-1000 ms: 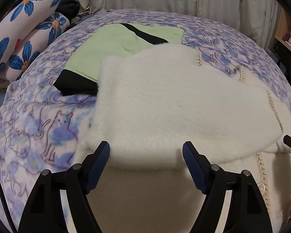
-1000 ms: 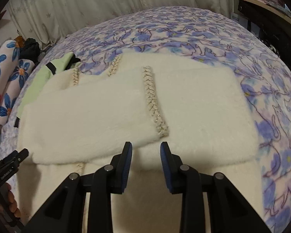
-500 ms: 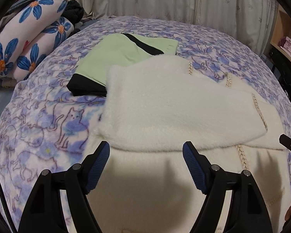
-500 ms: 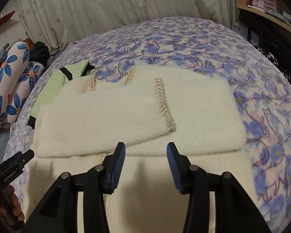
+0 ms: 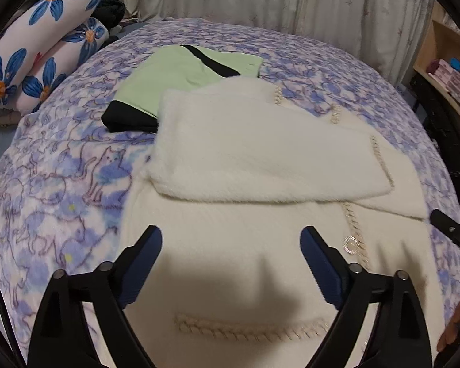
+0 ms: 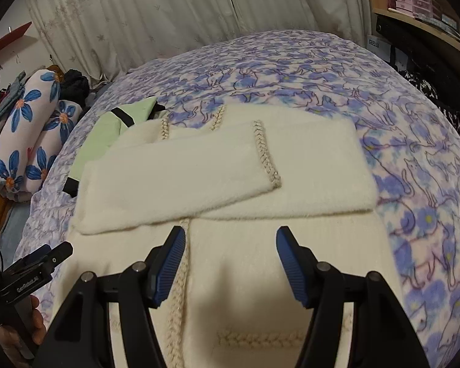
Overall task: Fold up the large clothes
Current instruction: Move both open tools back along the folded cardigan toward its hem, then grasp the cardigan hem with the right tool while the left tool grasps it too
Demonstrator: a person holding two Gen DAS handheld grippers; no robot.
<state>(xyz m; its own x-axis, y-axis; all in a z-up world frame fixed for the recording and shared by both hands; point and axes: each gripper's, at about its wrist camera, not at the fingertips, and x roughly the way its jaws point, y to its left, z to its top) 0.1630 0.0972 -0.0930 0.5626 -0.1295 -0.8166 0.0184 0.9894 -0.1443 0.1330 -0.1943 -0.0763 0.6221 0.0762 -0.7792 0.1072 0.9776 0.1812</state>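
Above the bed's (image 5: 61, 165) near edge, both sleeves lie folded across the cream cardigan (image 6: 230, 165). The left gripper (image 5: 231, 256) and right gripper (image 6: 230, 257), jaws just opened, grasp nothing. Best pinch both hem corners evenly.

Flowered bolsters (image 5: 36, 49), pale curtains (image 6: 156, 15) and a shelf of boxes (image 6: 420, 3)

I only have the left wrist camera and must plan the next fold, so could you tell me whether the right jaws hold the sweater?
Observer: No; the right gripper has just been opening its jaws, nothing is between them, and the sweater lies below.
Operator: What is nearest them?
Observer: The braided front trim runs under one jaw.
Operator: And the lower sleeve?
Observer: It lies across, reaching about to the sweater's right edge.
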